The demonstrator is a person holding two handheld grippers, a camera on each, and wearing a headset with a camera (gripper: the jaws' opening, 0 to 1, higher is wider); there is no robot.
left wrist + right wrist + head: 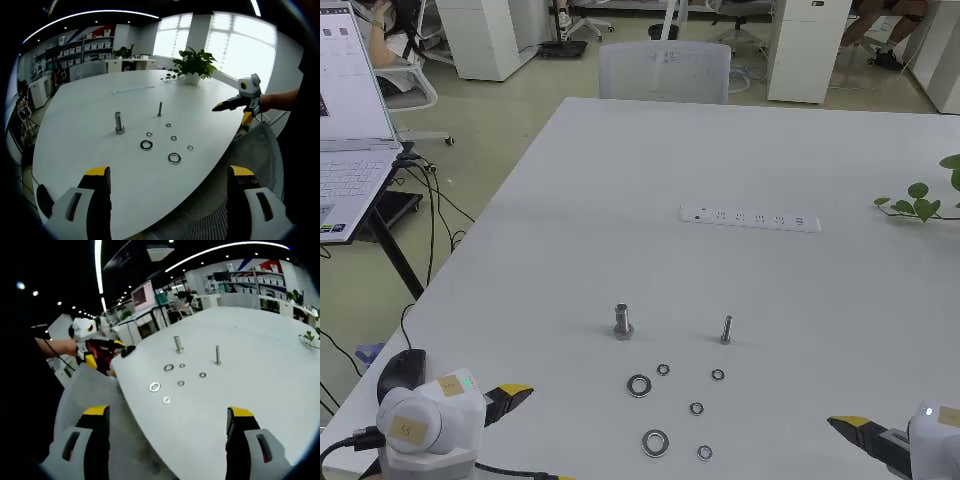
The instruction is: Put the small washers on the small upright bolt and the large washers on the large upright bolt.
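- Two shiny bolts stood upright on the smooth white worktop (620, 200): thick large bolt (623, 321), thin small bolt (726, 329).
- Flat metal rings lay loose nearby: two large washers (639, 385), four small washers (696, 408).
- Yellow-tipped left tongs (168, 172) and right tongs (167, 411) gaped wide, empty.
- Left gripper view caught a leafy potted plant (194, 63); head view, a power strip (750, 217).

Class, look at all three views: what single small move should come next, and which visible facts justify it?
Probably move the left gripper, open and empty, forward to the nearest large washer. All six washers lie flat on the table, the large bolt and small bolt stand bare, and that washer lies just in front of the large bolt.
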